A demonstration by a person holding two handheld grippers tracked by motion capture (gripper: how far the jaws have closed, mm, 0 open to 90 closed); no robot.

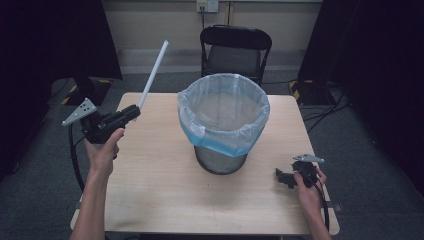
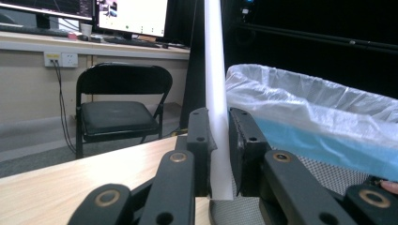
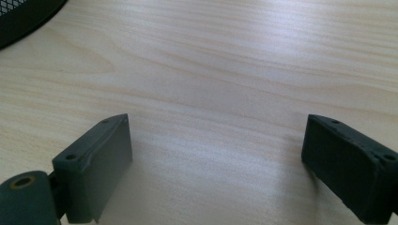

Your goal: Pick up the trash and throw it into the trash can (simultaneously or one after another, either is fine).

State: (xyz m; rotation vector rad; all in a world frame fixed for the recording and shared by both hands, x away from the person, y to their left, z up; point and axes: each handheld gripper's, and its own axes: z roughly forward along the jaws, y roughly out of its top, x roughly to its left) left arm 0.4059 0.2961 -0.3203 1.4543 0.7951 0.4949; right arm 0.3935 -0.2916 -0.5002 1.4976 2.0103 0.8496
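Note:
My left gripper (image 1: 134, 112) is raised above the table's left side and is shut on a long white tube (image 1: 153, 74) that slants up and away from it. In the left gripper view the white tube (image 2: 214, 84) stands upright, clamped between the jaws of the left gripper (image 2: 218, 154). A black mesh bin (image 1: 222, 122) lined with a clear and blue bag stands in the middle of the table, to the right of the tube. My right gripper (image 1: 283, 178) rests low at the table's front right, open, with bare wood between its jaws (image 3: 216, 164).
The wooden table (image 1: 150, 175) has free surface in front of and beside the bin. The bin's mesh base (image 3: 23, 14) shows at the top left of the right gripper view. A black folding chair (image 1: 236, 50) stands behind the table. Cables lie on the floor at the right.

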